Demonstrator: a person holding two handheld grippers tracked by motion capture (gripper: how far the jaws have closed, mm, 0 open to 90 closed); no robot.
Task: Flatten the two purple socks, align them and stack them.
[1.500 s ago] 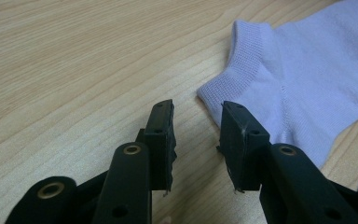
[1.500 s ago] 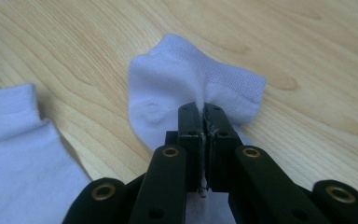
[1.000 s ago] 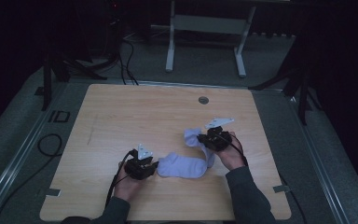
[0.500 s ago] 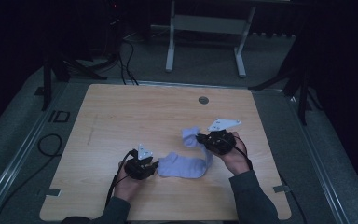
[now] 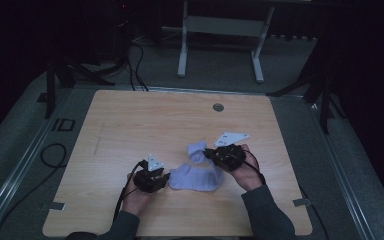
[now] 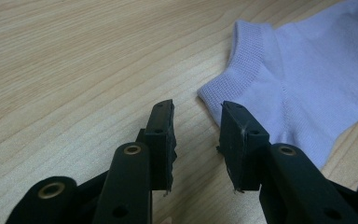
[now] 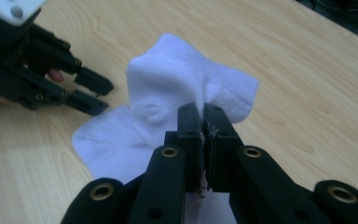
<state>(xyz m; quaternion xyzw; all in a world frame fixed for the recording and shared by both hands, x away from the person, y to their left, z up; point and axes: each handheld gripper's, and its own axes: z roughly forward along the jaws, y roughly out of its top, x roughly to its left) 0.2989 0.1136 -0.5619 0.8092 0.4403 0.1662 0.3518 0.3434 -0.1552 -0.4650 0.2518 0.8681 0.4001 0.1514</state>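
A pale sock (image 5: 197, 175) is lying on the table (image 5: 130, 125) near its front edge, between the two grippers. The right gripper (image 7: 204, 122) is pinching a fold of the sock (image 7: 168, 107), its jaws closed tight on the fabric and lifting that end off the wood. The left gripper (image 6: 196, 135) is sitting low at the sock's (image 6: 303, 79) ribbed cuff, its jaws standing apart with nothing between them, one tip just beside the cuff corner.

Tongs (image 6: 196, 128) parted, at sock (image 6: 303, 79) cuff corner, on table (image 6: 74, 70).
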